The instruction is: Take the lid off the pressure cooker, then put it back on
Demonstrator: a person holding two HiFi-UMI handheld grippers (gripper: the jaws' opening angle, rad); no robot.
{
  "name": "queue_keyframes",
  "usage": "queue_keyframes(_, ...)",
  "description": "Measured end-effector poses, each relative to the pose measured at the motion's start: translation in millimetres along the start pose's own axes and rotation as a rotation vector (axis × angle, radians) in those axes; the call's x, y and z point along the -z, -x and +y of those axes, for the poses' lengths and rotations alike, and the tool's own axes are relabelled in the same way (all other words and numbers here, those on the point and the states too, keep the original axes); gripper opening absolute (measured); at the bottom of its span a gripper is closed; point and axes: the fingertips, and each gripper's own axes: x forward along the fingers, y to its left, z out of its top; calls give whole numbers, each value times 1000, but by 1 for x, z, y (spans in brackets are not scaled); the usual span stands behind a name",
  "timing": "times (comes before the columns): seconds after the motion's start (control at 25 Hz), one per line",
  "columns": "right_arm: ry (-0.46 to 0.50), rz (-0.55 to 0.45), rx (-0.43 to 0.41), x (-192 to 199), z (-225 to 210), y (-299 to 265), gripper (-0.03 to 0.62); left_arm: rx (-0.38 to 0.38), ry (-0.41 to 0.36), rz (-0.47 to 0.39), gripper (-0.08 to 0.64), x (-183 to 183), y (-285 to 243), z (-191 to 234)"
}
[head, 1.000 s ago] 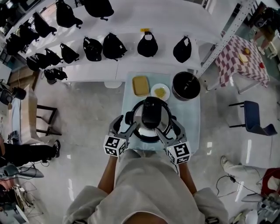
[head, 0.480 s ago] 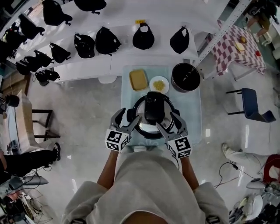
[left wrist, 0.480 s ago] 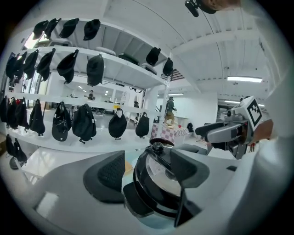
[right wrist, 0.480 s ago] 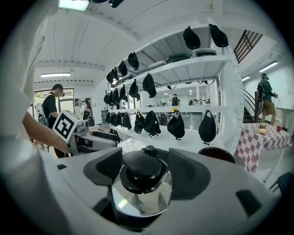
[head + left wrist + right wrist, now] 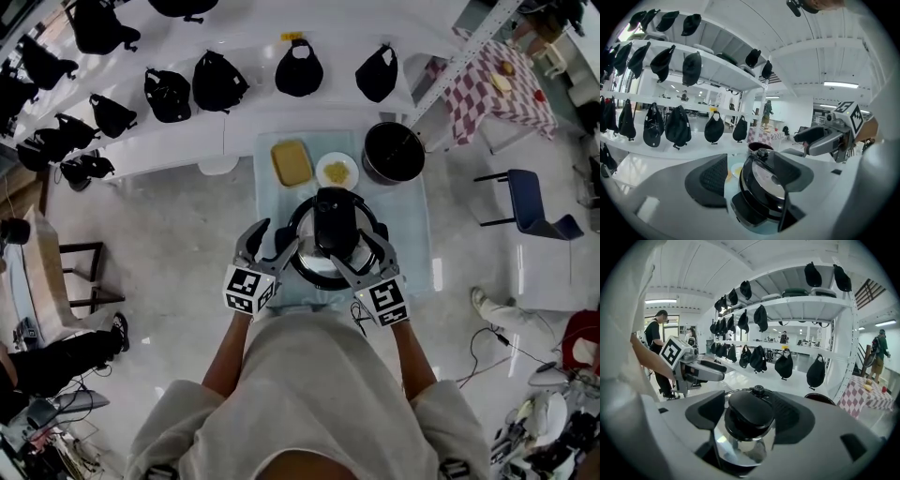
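A round black-and-steel pressure cooker (image 5: 302, 220) is sitting on a pale glass table (image 5: 417, 272), steel lid (image 5: 740, 441) on. The left gripper (image 5: 272, 246) and right gripper (image 5: 370, 246) are flanking it, jaws apart, the right's straddling the black lid handle (image 5: 750, 414). Likely next: clamping that handle, then lifting.

Bright overhead lighting, sharp centre, fisheye warp w/ black edges.

Shows the lidded pressure cooker (image 5: 325, 246) by the table's (image 5: 413, 225) near edge between the left gripper (image 5: 275, 239) and right gripper (image 5: 354, 251), both with jaws apart, and along the far edge a tan block (image 5: 292, 162), a plate (image 5: 321, 172) of yellow food and a black pot (image 5: 393, 153).
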Motion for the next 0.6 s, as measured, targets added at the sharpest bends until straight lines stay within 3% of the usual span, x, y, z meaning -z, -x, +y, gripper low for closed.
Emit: queue_keyframes(0.6,417,286,-266,8,10,-25,310,33,10,-14,293,0,2,-2)
